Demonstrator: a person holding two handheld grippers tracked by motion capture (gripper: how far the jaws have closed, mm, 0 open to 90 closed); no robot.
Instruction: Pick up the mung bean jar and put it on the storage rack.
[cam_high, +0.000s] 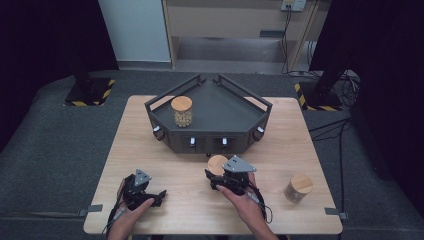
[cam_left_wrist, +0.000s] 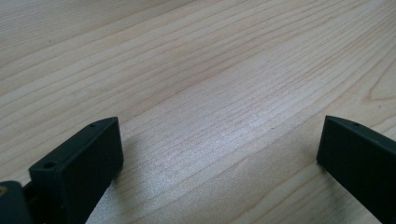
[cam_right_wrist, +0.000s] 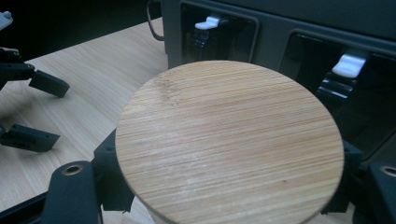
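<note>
A glass jar with a round bamboo lid (cam_high: 217, 164) stands on the table just in front of the dark tray (cam_high: 235, 117). My right gripper (cam_high: 215, 176) is shut on it. In the right gripper view the lid (cam_right_wrist: 229, 140) is close up, with a black jaw pressed against the jar on each side. My left gripper (cam_high: 159, 197) rests low on the table at the front left, open, with bare wood between its fingers (cam_left_wrist: 84, 163). A second lidded jar (cam_high: 181, 111) stands inside the tray at its left. A third jar (cam_high: 298, 188) stands at the table's front right.
The tray has raised rails and white latches (cam_right_wrist: 349, 64) along its front face. The wooden table (cam_high: 150, 150) stands on grey carpet. Dark stands with yellow-black bases (cam_high: 90, 92) flank the far corners. The left gripper (cam_right_wrist: 28, 107) also appears at the left of the right gripper view.
</note>
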